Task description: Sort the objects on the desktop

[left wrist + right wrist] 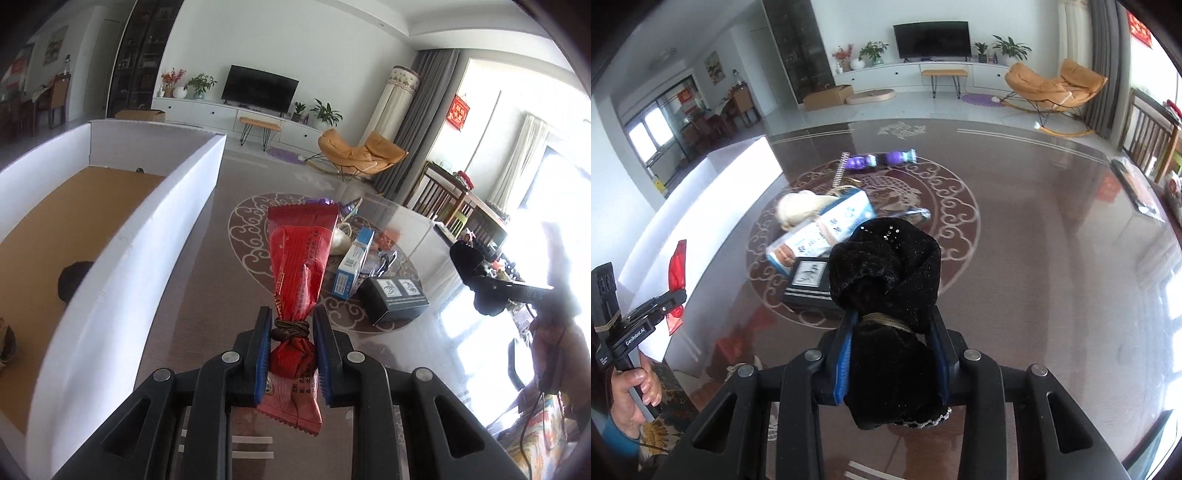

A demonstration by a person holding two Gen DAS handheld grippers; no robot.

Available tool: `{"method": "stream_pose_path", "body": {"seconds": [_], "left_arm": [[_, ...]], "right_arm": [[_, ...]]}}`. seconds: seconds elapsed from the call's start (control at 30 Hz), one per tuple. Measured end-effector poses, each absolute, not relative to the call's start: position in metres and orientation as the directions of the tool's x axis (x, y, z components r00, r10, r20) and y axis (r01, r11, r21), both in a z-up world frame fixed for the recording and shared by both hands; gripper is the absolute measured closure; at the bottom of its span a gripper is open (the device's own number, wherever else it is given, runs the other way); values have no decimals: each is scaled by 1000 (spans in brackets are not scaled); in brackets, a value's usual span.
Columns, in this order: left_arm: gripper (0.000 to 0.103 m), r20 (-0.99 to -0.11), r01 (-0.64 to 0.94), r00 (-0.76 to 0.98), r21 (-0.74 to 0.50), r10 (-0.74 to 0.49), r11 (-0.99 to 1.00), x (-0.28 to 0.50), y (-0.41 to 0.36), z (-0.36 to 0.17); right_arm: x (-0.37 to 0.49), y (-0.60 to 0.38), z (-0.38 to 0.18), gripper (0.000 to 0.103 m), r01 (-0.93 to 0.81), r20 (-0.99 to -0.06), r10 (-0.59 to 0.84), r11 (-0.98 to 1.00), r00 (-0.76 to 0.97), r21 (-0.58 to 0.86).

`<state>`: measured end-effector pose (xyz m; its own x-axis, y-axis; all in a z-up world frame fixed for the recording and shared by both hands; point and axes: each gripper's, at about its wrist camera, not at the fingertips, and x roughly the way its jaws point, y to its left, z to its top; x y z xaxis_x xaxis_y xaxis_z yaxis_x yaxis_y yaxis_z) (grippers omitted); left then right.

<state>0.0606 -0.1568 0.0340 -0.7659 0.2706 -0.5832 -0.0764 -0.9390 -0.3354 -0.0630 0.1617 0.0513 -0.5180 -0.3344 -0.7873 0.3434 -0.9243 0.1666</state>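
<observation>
**Both hand-held grippers hold bundles above the surface**

My left hand-held gripper (290, 334) is closed on a red packet (301, 254). Its blue pads (263, 354) pinch the packet at its waist, where a brown cord (290, 328) is wound around it. The longer end of the packet points forward, away from me, and the shorter end hangs back between the fingers.

My right hand-held gripper (892, 332) is clamped on a black cloth bundle (886, 266), also tied with a cord (886, 319) at the place where the fingers grip. The bundle is fuzzy, with a few small shiny dots near its top.

Just left of the left gripper stands a white-walled box (147, 240) with a brown floor. A dark object (74, 280) lies inside it, partly hidden by the near wall.

Ahead, on the glossy brown surface (1034, 240) with its round swirl pattern, a loose cluster of things lies. A black box (809, 286) sits nearest. A blue and white carton (820, 229) lies just behind it. A cream-coloured bundle (798, 208) touches the carton. Two purple items (882, 159) lie further back, near a metal spring (840, 170).

In the right wrist view, my left hand (635, 391) grips its handle at the lower left edge.
</observation>
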Motion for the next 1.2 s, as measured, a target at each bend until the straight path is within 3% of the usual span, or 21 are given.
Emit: {"method": "stream_pose_path", "body": {"seconds": [0.13, 0.27, 0.37, 0.53, 0.6, 0.63, 0.67, 0.7, 0.77, 0.83, 0.93, 1.1, 1.2], "left_arm": [[82, -498, -36, -838, -356, 222, -934, 91, -207, 83], [82, -498, 70, -859, -352, 123, -933, 101, -281, 107], [82, -565, 178, -825, -280, 12, -943, 91, -335, 105], [81, -759, 302, -650, -221, -31, -927, 56, -400, 63], [79, -837, 360, -544, -173, -56, -917, 45, -412, 38], [79, -853, 381, -518, -161, -66, -910, 44, -415, 29], [77, -859, 398, -507, -157, -74, -904, 46, -416, 24], [75, -852, 409, -517, -158, -85, -899, 51, -416, 22], [49, -822, 417, -561, -175, -101, -892, 62, -413, 24], [34, -778, 420, -613, -176, -135, -890, 74, -402, 32], [33, -710, 383, -687, -172, -155, -908, 83, -370, 56], [31, -618, 190, -786, -224, -11, -956, 82, -298, 94], [16, -575, 47, -813, -214, 87, -976, 83, -242, 111]], "right_arm": [[-51, 74, 85, 67, 504, -733, -477, -838, -486, 211], [-44, -36, 109, 67, 650, -677, -627, -705, -386, 283], [-31, -123, 115, 67, 739, -666, -680, -611, -308, 283], [-3, -239, 89, 64, 821, -710, -681, -502, -181, 273], [0, -268, 66, 55, 823, -756, -640, -497, -133, 276], [-1, -276, 55, 43, 817, -773, -624, -503, -119, 280], [0, -279, 48, 37, 812, -777, -619, -509, -116, 284], [1, -278, 45, 36, 806, -769, -627, -515, -124, 290], [1, -263, 49, 31, 797, -733, -667, -512, -134, 321], [5, -239, 61, 20, 799, -691, -697, -520, -194, 301], [11, -181, 76, 7, 790, -634, -684, -585, -361, 181], [4, -71, 47, 6, 642, -635, -521, -765, -571, 50], [0, -2, 18, 6, 504, -693, -361, -864, -624, -3]]}}
